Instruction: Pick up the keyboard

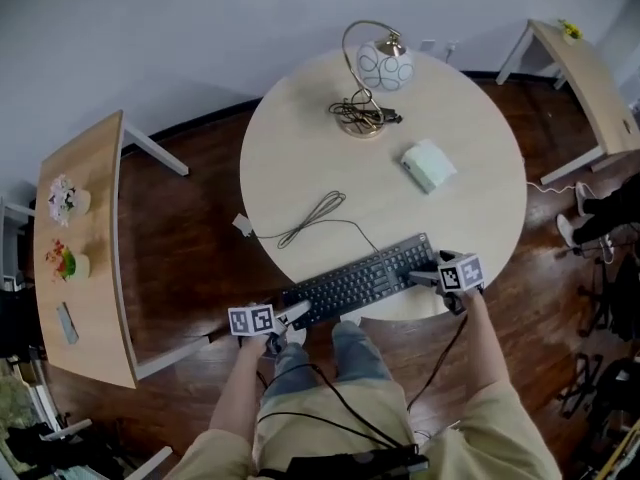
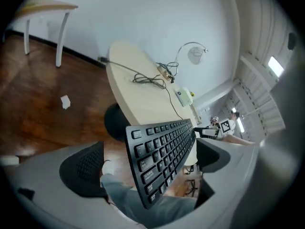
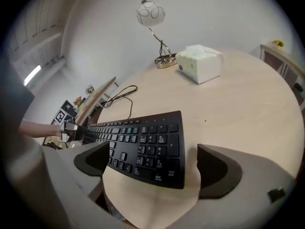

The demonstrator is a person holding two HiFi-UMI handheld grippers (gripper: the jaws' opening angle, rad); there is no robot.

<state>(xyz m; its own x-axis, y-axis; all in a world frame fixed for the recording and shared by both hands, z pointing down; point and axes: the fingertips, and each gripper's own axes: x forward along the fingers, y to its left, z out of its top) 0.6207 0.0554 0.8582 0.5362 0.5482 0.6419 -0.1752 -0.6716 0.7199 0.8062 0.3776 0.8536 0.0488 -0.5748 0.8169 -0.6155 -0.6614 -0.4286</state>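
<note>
A black keyboard (image 1: 360,280) lies slantwise on the round pale table (image 1: 470,168), close to its near edge, with its left end sticking out past the rim. My left gripper (image 1: 297,314) is at that overhanging end. In the left gripper view the keyboard (image 2: 162,151) runs between the wide-open jaws of the left gripper (image 2: 150,163), and no pad presses on it. My right gripper (image 1: 428,274) is at the other end. In the right gripper view the keyboard (image 3: 143,147) reaches in between the pads of the open right gripper (image 3: 155,163), with bare table showing beside it.
The keyboard's cable (image 1: 310,218) loops across the table's left side. A desk lamp (image 1: 375,73) and a white tissue box (image 1: 428,164) stand further back. A long side table (image 1: 80,258) with flowers is at the left, another table (image 1: 590,78) at the upper right.
</note>
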